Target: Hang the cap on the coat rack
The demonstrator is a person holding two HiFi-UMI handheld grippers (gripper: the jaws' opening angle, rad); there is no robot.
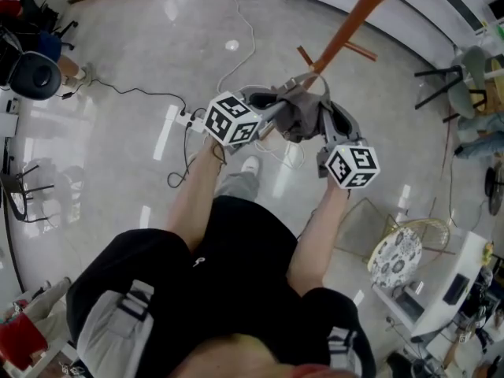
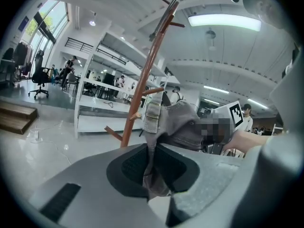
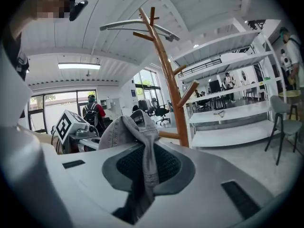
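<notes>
The person holds a soft grey fabric cap (image 1: 302, 115) stretched between both tools. The left gripper (image 1: 272, 120) is clamped on a gathered edge of the cloth by the strap, and the right gripper (image 1: 325, 132) is pinched on a fold at the other side. Neither pair of jaws shows any gap around the fabric, so the cap sits directly in front of both grippers, bridging them.

The tall orange-brown wooden coat rack (image 1: 347, 28) stands just ahead, beyond the cap. Its pole is a little right of the right gripper's line and a little left of the left gripper's, so it lies roughly centred between them. A short wooden peg (image 3: 169, 135) juts out just behind the cap. I'd judge the right gripper slightly nearer to it, and the cap needs carrying forward and over that peg.
</notes>
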